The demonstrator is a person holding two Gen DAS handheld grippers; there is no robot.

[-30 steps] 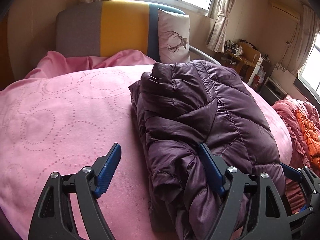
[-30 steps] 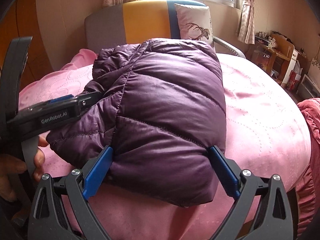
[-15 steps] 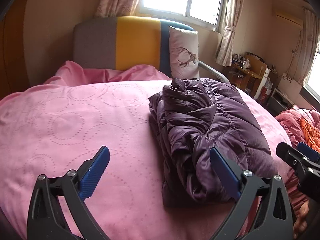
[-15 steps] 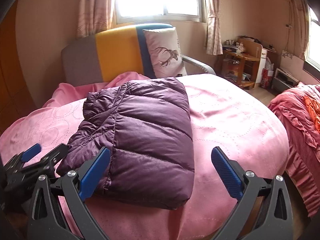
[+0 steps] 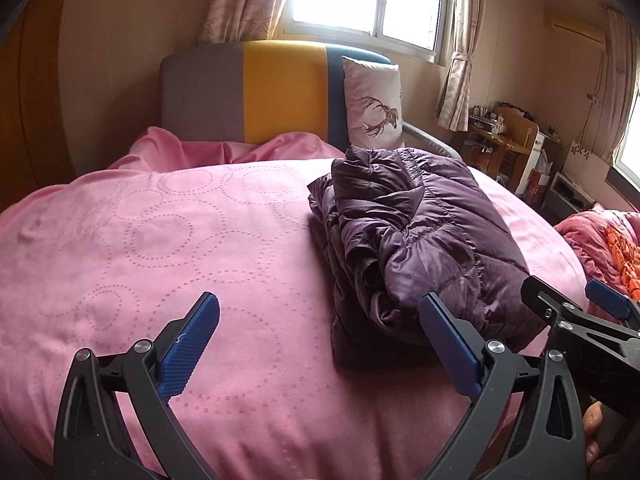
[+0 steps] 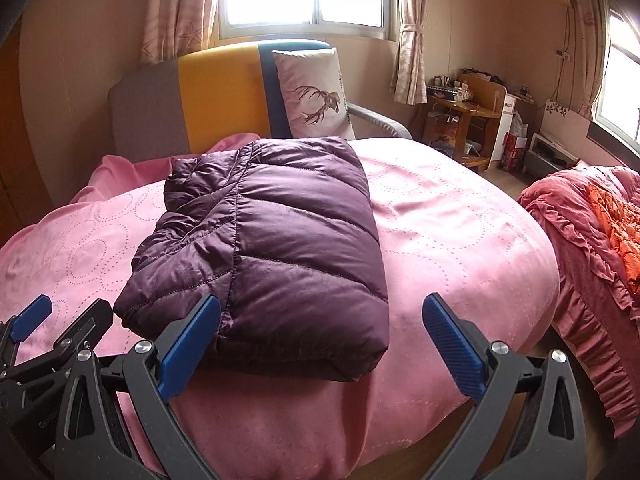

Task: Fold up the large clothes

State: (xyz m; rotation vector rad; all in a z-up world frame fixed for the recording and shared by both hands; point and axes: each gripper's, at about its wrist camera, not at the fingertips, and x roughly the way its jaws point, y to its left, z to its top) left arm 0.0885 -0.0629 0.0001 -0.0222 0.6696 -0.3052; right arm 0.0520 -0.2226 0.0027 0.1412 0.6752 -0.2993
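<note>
A dark purple quilted puffer jacket (image 5: 416,240) lies folded into a thick rectangular bundle on the pink bedspread (image 5: 168,240); it also shows in the right wrist view (image 6: 280,256). My left gripper (image 5: 320,340) is open and empty, held back from the jacket's near left corner. My right gripper (image 6: 320,344) is open and empty, just short of the jacket's near edge. The right gripper shows at the right edge of the left wrist view (image 5: 592,320). The left gripper shows at the lower left of the right wrist view (image 6: 52,332).
A grey, yellow and blue headboard (image 6: 216,100) and a deer-print pillow (image 6: 316,96) stand at the far end of the bed. A wooden desk with clutter (image 6: 464,112) is at the far right. A red ruffled blanket (image 6: 600,232) lies beyond the bed's right edge.
Both grippers have drawn back and up from the jacket, which their open jaws straddled a second ago. The folded jacket stays put on the bed.
</note>
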